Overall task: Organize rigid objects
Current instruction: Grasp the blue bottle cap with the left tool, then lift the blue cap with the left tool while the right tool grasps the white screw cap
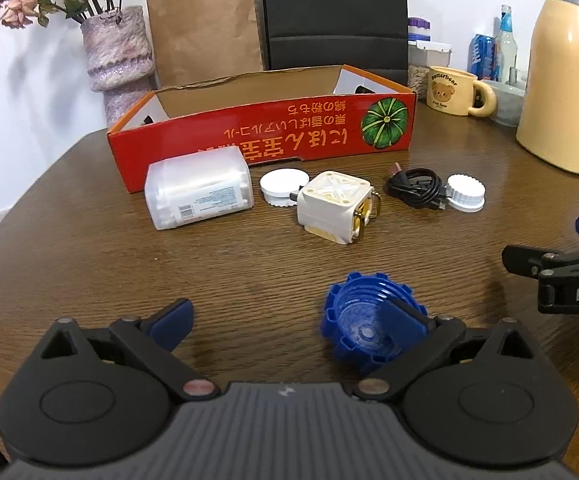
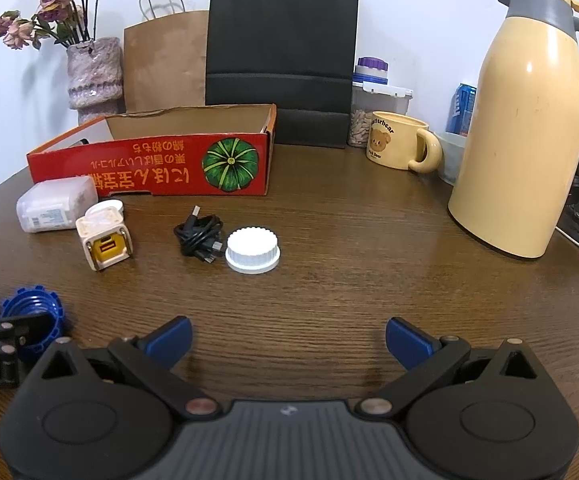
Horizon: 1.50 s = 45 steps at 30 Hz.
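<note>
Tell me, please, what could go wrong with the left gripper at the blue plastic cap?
The left gripper stands open, with one finger apparently inside the blue ribbed plastic cap. Closing might pinch only its wall and tip it. The right gripper is close alongside, so the two could collide.

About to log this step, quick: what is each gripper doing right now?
Left gripper: open, one finger inside the blue cap, not clamped on it.
Right gripper: open, holding nothing, bare table between its fingers.

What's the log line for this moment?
left gripper: open, finger in blue cap | right gripper: open, empty | box: empty
</note>
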### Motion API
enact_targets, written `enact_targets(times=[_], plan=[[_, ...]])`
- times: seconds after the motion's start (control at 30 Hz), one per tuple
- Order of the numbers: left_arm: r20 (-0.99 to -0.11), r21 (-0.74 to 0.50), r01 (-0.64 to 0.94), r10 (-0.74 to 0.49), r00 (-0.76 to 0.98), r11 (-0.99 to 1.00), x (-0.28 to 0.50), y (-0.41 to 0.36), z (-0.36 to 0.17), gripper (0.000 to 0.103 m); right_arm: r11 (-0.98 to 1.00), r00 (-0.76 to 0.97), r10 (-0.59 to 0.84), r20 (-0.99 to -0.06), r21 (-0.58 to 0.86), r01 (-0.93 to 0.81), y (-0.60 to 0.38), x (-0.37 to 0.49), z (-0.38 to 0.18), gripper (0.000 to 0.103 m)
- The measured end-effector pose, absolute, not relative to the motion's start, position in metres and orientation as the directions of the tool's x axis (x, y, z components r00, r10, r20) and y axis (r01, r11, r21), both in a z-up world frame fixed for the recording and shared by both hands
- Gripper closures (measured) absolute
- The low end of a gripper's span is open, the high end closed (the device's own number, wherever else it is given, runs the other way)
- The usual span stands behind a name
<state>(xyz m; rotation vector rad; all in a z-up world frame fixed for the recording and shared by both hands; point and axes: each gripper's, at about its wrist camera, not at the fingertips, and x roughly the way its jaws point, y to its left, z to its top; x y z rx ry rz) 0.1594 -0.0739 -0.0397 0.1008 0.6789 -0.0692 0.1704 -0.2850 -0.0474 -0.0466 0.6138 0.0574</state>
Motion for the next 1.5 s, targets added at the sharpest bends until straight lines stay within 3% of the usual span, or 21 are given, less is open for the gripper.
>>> enact_targets(times=[0.07,0.13,0.2,0.33,0.8,1.5], plan=[[-0.622,0.046,0.109,-0.057,0.781,0.993,0.158,-0.072,-0.038,0.028,0.997,0.815,0.040,-0.578,-0.026,-0.067,-0.285,0.171,-0.048,0.000],[-0.615,0.028,0.126,-0.083,0.785,0.992,0.156,-0.071,-0.037,0.057,0.998,0.814,0.039,-0.579,-0.026,-0.066,-0.285,0.171,-0.048,0.000],[-0.610,0.015,0.140,-0.102,0.786,0.990,0.155,-0.072,-0.036,0.075,0.998,0.813,0.039,-0.581,-0.025,-0.066,-0.285,0.171,-0.048,0.000],[-0.599,-0.003,0.131,-0.106,0.793,0.991,0.154,-0.069,-0.034,0.087,0.998,0.812,0.038,-0.583,-0.022,-0.063,-0.286,0.172,-0.048,0.000],[-0.529,-0.033,0.110,-0.110,0.842,0.993,0.144,-0.058,-0.019,0.088,0.998,0.807,0.038,-0.589,-0.018,-0.060,-0.287,0.173,-0.049,0.000],[-0.485,-0.072,-0.072,0.028,0.874,0.995,0.166,-0.004,-0.003,0.088,0.998,0.800,0.071,-0.596,0.042,-0.057,-0.297,0.212,-0.049,0.001]])
